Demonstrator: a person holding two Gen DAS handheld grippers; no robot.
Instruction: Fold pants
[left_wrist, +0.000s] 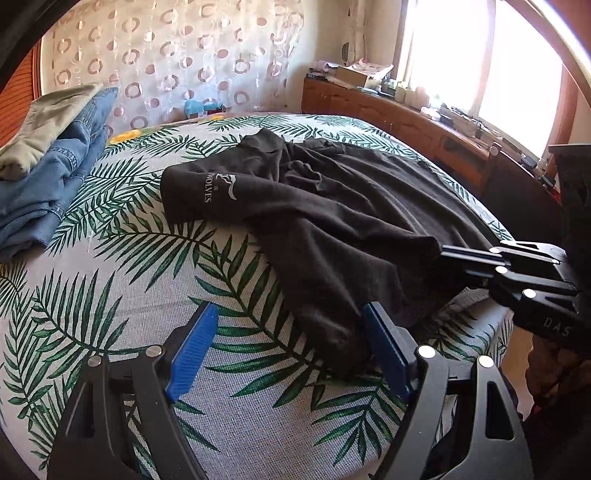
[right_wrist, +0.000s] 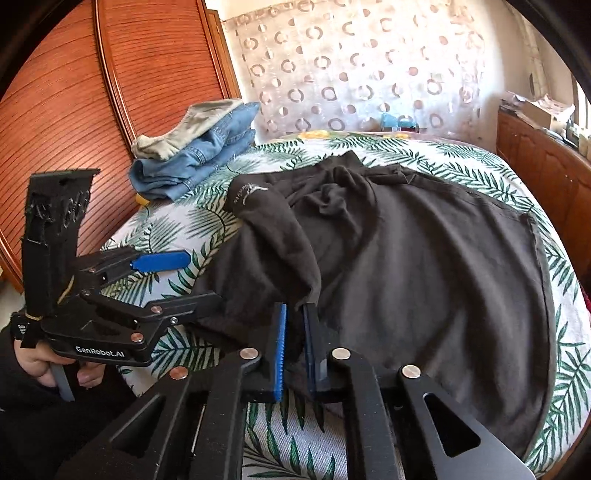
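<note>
Black pants (left_wrist: 332, 206) with a white logo lie spread and rumpled on a bed with a palm-leaf cover (left_wrist: 129, 258). They also fill the middle of the right wrist view (right_wrist: 424, 258). My left gripper (left_wrist: 288, 343) is open, with its blue pads wide apart over the near edge of the bed; the right pad touches the near end of a pant leg. It also shows in the right wrist view (right_wrist: 184, 277). My right gripper (right_wrist: 294, 343) is shut on a fold of the black pants and lifts it slightly; it also shows in the left wrist view (left_wrist: 447, 254).
Folded blue jeans (left_wrist: 48, 177) with a khaki garment (left_wrist: 44, 125) on top lie at the bed's far left. A wooden headboard (right_wrist: 92, 110) stands at the left. A wooden cabinet (left_wrist: 406, 122) with clutter runs under the window at the right.
</note>
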